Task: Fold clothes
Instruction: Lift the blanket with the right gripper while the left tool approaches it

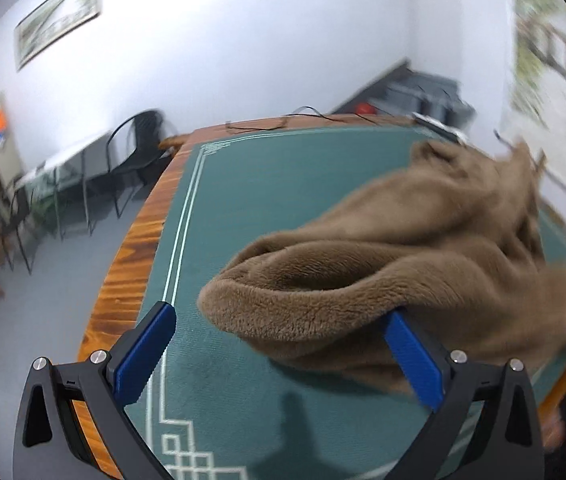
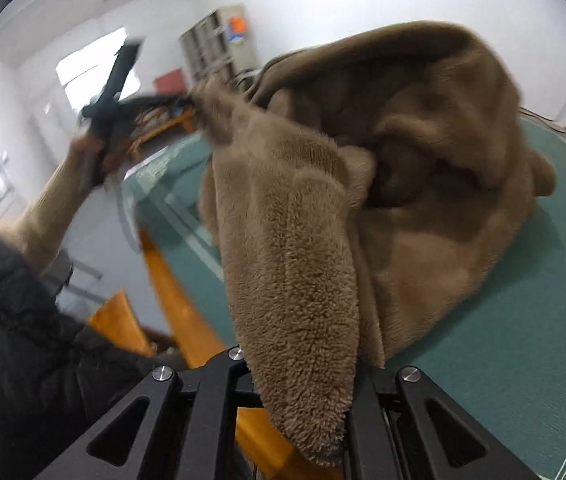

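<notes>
Left wrist view: you look down along the left gripper (image 1: pixel 279 344), close over the green mat (image 1: pixel 267 192), toward its far edge and the white wall.
Right wrist view: you look down along the right gripper (image 2: pixel 303 412), very close, with the brown fleece garment (image 2: pixel 423 152) filling the frame.
Shared: both views catch the garment on the green mat.

The right gripper (image 2: pixel 307 408) is clamped on a fold of the brown fleece garment (image 2: pixel 403 168), heaped on the green-covered counter (image 2: pixel 523 340). Toward ten o'clock, the left gripper (image 2: pixel 111 104) appears blurred.
</notes>
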The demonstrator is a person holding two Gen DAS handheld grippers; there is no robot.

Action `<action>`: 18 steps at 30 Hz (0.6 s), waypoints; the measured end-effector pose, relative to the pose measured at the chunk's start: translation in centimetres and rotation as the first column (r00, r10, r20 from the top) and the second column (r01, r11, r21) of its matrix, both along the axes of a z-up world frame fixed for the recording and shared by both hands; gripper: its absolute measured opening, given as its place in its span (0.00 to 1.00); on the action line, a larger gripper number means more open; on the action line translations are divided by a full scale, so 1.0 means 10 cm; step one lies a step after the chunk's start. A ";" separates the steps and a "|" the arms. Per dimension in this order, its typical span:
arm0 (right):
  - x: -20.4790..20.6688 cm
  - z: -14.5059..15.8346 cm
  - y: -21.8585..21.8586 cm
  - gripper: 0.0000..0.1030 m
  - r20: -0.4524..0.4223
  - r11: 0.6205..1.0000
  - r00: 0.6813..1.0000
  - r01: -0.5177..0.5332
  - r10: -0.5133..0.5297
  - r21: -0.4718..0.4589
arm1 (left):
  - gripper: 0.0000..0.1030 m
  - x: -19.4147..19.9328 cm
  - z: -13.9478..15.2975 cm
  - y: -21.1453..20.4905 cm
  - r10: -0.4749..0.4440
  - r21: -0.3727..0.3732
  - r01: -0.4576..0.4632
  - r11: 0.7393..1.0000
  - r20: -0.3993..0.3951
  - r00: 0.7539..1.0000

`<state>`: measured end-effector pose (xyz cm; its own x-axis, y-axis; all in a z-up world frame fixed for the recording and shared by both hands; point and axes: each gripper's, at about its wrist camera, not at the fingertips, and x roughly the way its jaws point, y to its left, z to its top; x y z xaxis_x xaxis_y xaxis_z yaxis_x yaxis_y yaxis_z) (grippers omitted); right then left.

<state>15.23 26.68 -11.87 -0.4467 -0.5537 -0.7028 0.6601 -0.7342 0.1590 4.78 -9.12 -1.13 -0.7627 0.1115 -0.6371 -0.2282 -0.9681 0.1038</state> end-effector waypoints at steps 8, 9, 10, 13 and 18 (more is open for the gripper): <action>-0.17 0.06 0.12 0.08 -0.034 0.992 0.992 0.126 -0.126 0.000 | 1.00 0.48 -0.01 0.15 -0.162 -0.264 0.128 0.956 -0.115 0.980; -0.18 0.07 0.13 0.08 -0.035 0.989 0.988 0.148 -0.148 -0.003 | 1.00 0.50 -0.03 0.18 -0.191 -0.292 0.148 0.945 -0.126 0.974; -0.19 0.08 0.14 0.08 -0.035 0.985 0.985 0.170 -0.170 -0.007 | 1.00 0.51 -0.07 0.22 -0.223 -0.324 0.172 0.930 -0.126 0.967; -0.19 0.15 0.14 0.08 -0.068 0.971 0.969 0.240 -0.239 0.005 | 1.00 0.50 -0.25 0.34 -0.303 -0.426 0.237 0.873 -0.094 0.948; -0.15 0.34 0.13 0.08 -0.176 0.932 0.920 0.360 -0.350 0.028 | 1.00 0.43 -0.49 0.46 -0.353 -0.518 0.276 0.809 -0.053 0.934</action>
